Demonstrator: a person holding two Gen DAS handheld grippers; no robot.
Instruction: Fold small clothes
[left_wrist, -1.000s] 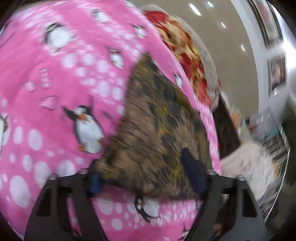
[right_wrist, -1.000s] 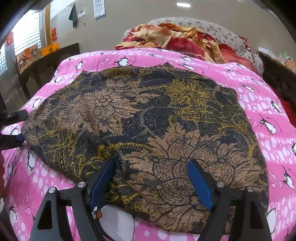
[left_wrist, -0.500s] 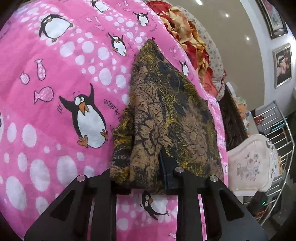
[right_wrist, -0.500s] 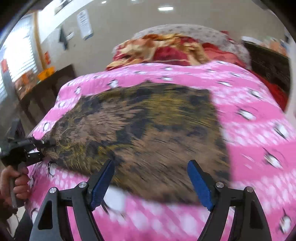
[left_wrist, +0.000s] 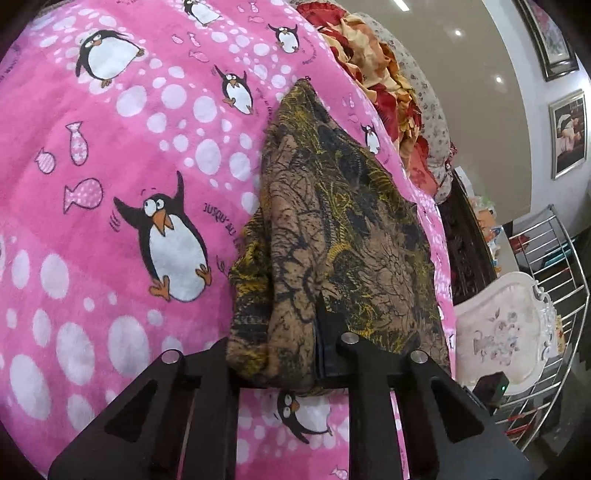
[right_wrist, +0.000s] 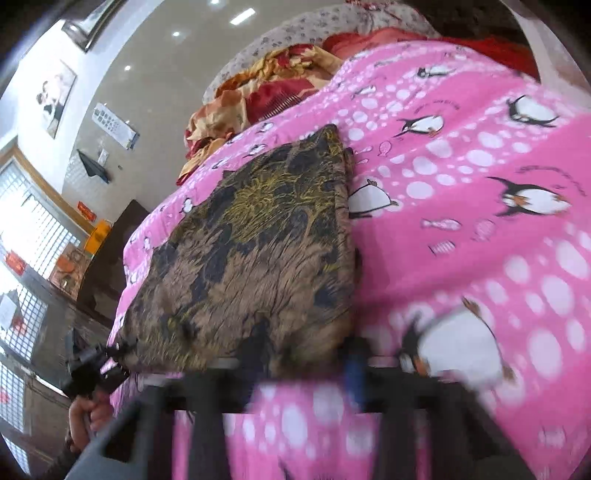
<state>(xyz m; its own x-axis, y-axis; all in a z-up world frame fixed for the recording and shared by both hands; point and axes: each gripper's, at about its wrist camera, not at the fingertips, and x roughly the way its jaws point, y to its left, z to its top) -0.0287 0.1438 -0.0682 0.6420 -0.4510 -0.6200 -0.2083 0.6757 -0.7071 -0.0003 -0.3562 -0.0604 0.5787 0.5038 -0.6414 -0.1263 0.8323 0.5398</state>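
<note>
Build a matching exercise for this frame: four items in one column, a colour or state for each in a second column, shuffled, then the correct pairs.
Items
1. brown floral garment
2. blanket
3. left gripper
4. drying rack

Descriptions
A. pink, printed with penguins and fish
B. silver metal bars, standing beside the bed
C. clamped on a bunched corner of cloth
D. dark with brown and yellow flowers, lying on the bed

Pairs: 1-D, 2-A, 3-C, 4-B

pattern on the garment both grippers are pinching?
Brown garment with black and mustard-yellow floral print; sharpest in the left wrist view.
</note>
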